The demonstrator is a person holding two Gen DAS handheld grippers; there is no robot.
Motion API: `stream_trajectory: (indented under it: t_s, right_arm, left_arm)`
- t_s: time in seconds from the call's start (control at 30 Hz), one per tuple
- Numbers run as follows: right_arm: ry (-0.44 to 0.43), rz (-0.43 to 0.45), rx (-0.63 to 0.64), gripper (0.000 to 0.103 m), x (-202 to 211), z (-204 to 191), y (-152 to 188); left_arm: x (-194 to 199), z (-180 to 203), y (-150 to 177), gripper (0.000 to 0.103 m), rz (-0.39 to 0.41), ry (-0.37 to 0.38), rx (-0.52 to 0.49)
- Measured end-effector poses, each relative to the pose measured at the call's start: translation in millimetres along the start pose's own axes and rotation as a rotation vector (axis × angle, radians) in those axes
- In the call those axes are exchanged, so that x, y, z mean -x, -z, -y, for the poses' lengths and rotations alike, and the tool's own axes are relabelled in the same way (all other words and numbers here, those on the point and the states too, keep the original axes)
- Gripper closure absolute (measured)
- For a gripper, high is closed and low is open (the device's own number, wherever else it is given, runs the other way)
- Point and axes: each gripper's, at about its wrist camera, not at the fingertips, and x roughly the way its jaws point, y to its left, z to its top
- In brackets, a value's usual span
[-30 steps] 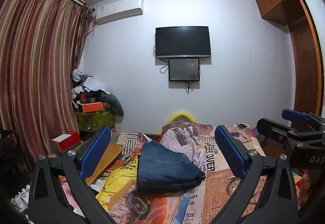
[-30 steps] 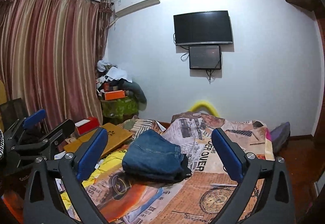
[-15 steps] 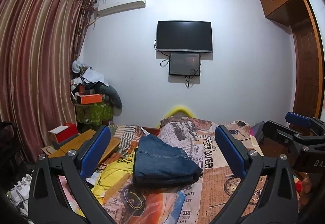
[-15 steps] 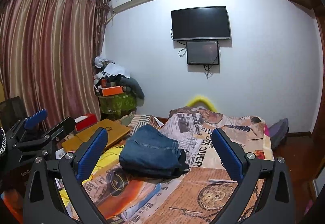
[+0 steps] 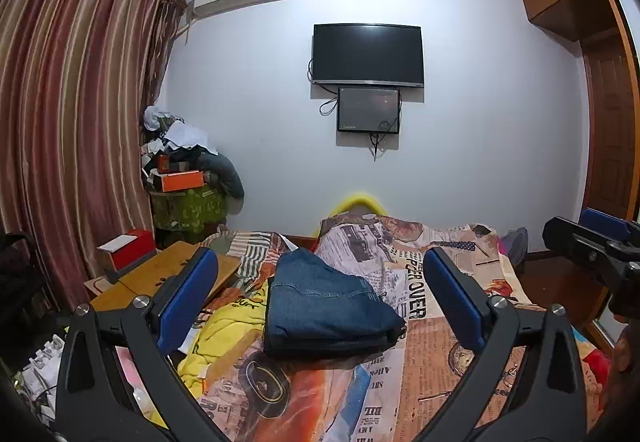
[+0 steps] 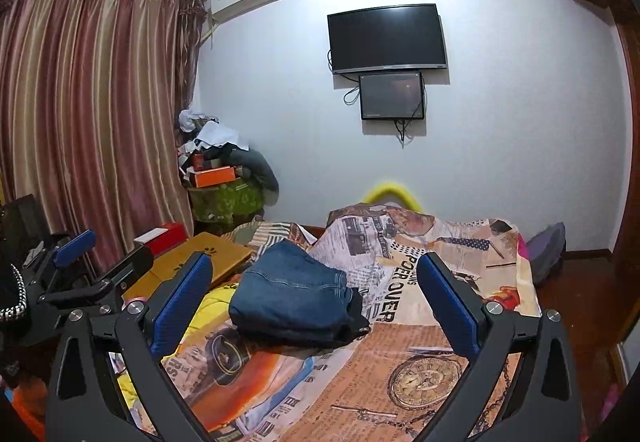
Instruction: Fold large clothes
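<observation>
A folded pair of blue jeans (image 5: 324,302) lies as a compact bundle on the bed's newspaper-print cover (image 5: 424,374). My left gripper (image 5: 320,292) is held above and short of it, open, nothing between its blue pads. In the right wrist view the same jeans (image 6: 292,298) lie ahead and slightly left, and my right gripper (image 6: 316,290) is likewise open and empty, clear of the cloth. The right gripper (image 5: 596,242) shows at the right edge of the left wrist view. At the left edge of the right wrist view I see the left gripper (image 6: 80,262).
A yellow garment (image 5: 224,330) lies crumpled left of the jeans. A wooden lap desk (image 5: 160,278) with a red box (image 5: 128,246) sits at the bed's left side. Striped curtains (image 5: 80,121), a cluttered pile (image 5: 184,177), a wall TV (image 5: 368,55) and a wooden wardrobe (image 5: 608,101) surround the bed.
Both views have tilted down and drawn back slightly, so the jeans and bed sit a little lower and further off. Both grippers stay open; the jeans have not moved.
</observation>
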Motion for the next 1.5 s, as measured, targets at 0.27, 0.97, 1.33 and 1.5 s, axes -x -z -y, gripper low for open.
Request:
stream_trajectory:
  t_s: [0.27, 0.97, 1.33, 1.5]
  right_arm:
    - [-0.001, 0.002, 0.001, 0.001, 1.8, -1.6, -1.2]
    - [0.004, 0.007, -0.021, 0.001, 1.5, 4.5, 1.2]
    - [0.016, -0.008, -0.006, 0.001, -4.2, -1.1, 2.1]
    - [0.017, -0.014, 0.008, 0.001, -7.2, -5.1, 2.6]
  left_arm:
    - [-1.7, 0.7, 0.5, 0.0, -0.002, 0.003, -0.003]
    - [-1.5, 12.0, 2.9, 0.0, -0.016, 0.07, -0.039]
    - [-4.9, 5.9, 5.6, 0.0, -0.023, 0.078, -0.013]
    - [-8.8, 3.4, 8.4, 0.0, -0.033, 0.079, 0.003]
